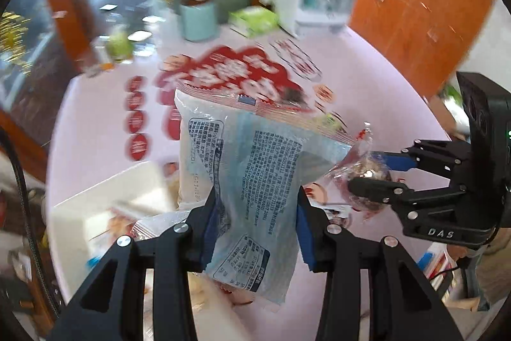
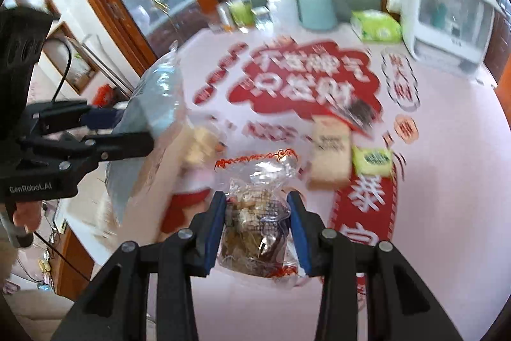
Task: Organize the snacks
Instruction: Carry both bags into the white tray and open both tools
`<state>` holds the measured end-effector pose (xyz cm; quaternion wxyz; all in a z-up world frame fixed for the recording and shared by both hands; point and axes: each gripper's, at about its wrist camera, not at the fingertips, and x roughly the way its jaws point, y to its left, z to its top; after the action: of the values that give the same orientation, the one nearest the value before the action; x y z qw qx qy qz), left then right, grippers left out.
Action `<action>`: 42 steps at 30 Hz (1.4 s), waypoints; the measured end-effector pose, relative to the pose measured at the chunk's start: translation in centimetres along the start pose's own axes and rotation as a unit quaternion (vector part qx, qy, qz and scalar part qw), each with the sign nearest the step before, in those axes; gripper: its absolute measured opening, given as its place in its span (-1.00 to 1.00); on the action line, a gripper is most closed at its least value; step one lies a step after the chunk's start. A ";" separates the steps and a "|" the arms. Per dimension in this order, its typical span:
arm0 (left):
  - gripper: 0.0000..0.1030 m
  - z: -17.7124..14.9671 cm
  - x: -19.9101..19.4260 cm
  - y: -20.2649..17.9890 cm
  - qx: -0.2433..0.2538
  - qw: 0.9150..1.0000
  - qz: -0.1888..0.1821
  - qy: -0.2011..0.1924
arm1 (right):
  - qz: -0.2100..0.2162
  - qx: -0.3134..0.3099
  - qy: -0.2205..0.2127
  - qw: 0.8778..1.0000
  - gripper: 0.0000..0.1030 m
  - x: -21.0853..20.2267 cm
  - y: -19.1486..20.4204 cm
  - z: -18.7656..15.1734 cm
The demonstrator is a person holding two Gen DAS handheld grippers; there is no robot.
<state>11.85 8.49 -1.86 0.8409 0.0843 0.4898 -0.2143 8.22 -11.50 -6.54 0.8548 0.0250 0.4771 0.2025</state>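
Two snacks are up in the air, one in each hand-held gripper. The left hand-held gripper [image 1: 255,229] squeezes a big blue and white packet [image 1: 249,174] around its middle, so the bag pinches in and hangs off the tabletop [image 1: 367,79]. The right hand-held gripper [image 2: 257,229] is clamped on a small clear bag [image 2: 258,213] of brown treats, with both blue pads [image 2: 215,232] pressed on its sides. I think both are gripped tight so they can be carried to one spot.

Below the left one sits a white tray [image 1: 105,200] with a few snacks in it. That may be where they go.

Farther out on the pink tabletop lie a tan packet [image 2: 329,155] and a green packet [image 2: 372,160], just beside each other and not yet picked up. At the far edge stand a pale green pot [image 2: 316,8] and a white box [image 2: 447,21].
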 end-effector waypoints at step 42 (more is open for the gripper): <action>0.82 -14.0 -9.4 12.5 -0.194 0.964 0.183 -0.022 | 0.111 -0.096 0.017 0.989 -0.20 1.8 20.6 3.4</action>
<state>2.31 27.15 -1.74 0.8764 0.0030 0.4799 0.0403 5.25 8.61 -1.29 0.8172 -0.0078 0.4647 0.3410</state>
